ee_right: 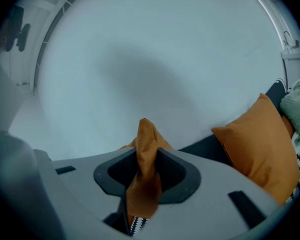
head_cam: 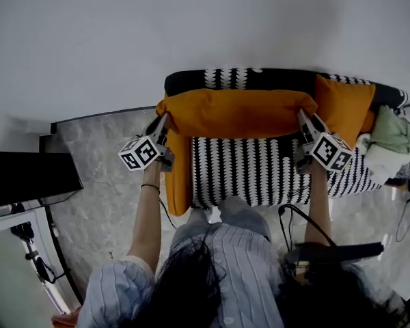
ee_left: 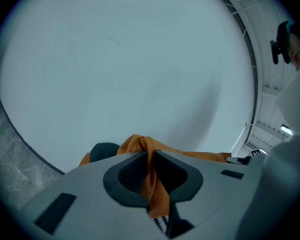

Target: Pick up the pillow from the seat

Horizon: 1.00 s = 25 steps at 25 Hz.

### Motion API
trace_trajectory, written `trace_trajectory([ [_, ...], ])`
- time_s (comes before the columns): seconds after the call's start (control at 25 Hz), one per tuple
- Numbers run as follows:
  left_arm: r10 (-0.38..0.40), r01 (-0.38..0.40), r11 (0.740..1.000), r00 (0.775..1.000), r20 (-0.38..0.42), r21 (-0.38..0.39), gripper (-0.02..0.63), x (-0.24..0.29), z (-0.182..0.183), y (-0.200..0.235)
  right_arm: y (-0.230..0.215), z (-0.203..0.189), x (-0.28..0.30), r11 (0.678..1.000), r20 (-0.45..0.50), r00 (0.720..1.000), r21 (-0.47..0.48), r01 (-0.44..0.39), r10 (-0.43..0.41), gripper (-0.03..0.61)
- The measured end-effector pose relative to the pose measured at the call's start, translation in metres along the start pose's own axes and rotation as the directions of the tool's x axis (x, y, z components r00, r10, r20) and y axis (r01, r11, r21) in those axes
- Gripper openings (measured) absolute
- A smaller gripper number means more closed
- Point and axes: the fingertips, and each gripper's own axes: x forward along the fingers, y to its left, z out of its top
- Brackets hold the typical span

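Arms (head_cam: pixel 149 217): extended forward, side by side.
Left gripper (head_cam: pixel 162 123): clamped on orange pillow (head_cam: pixel 239 113), left corner.
Right gripper (head_cam: pixel 304 118): clamped on right corner.
Striped seat (head_cam: pixel 260 173): beneath pillow.

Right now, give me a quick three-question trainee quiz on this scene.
1. True or false: the left hand-held gripper is open and empty.
2. The two hand-held grippers hold the long orange fabric pillow at: A) opposite ends; B) its middle; C) one shared corner.
3. Fill in: in the head view, the second orange pillow sits on the black-and-white patterned seat at the picture's ___ side.
Key: 1 false, it is shut on one pillow end. 2 A; the right hand-held gripper is shut on the other end. 3 right.
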Motion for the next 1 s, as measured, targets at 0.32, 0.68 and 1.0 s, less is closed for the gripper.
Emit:
trace_trajectory([
  [0.32,-0.075,0.070,0.990,0.996,0.041,0.120,0.054,-0.041,0.033,-0.038,0.033,0.022,-0.048,0.999,0.074,0.997,-0.040,0.026,-0.023,0.114],
  [0.68,-0.141,0.129,0.981,0.987,0.072,0.146,0.049,-0.099,0.041,-0.049,0.069,-0.007,-0.106,0.997,0.119,0.991,-0.024,0.072,-0.068,0.112],
  [1.0,-0.185,0.172,0.973,0.980,0.074,0.151,0.044,-0.163,0.036,-0.043,0.108,-0.055,-0.155,0.995,0.143,0.985,0.004,0.101,-0.101,0.110],
])
